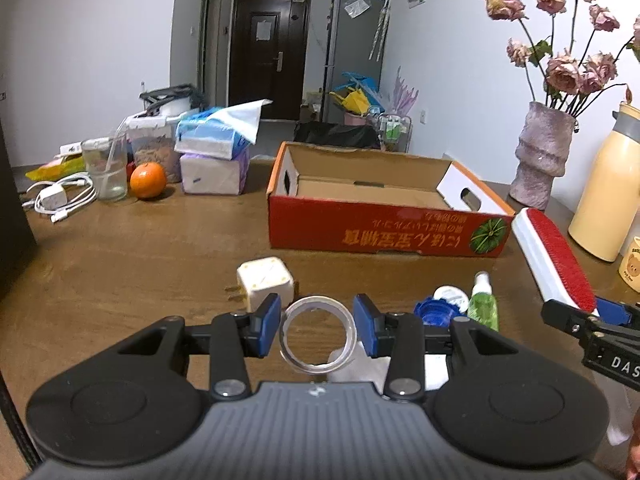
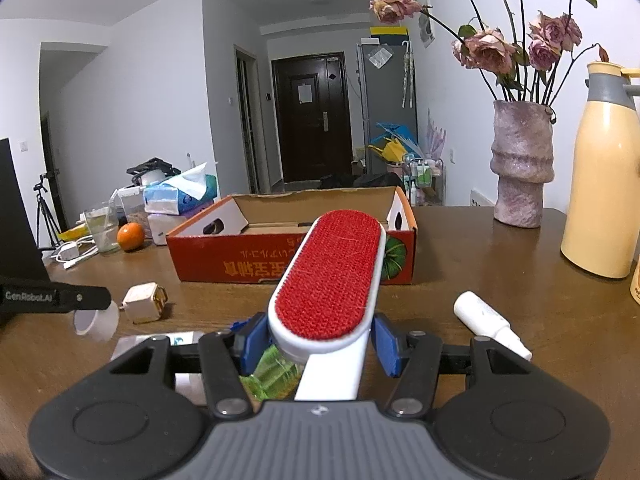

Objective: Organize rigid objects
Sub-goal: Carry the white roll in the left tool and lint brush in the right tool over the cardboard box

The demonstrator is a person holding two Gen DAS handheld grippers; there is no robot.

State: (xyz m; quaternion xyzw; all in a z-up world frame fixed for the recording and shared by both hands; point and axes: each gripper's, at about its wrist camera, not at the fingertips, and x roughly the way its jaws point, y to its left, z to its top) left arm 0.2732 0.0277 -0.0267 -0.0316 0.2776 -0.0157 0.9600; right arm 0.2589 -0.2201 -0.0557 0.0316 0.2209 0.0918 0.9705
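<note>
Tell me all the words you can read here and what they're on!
"GenRobot.AI": on the left gripper.
"DAS": cut off, on the right gripper.
Box: upside-down orange characters, too blurred to read.
Bear cup: print too small.
Door paper: unreadable.

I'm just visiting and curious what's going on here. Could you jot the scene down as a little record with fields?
left tool: around a clear tape roll, pads either side, contact unclear
right tool: closed on the lint brush, red side up
box: red cardboard, open, looks empty
loose on table: white plug cube, green bottle, white spray bottle
right edge: flower vase, yellow flask
</note>
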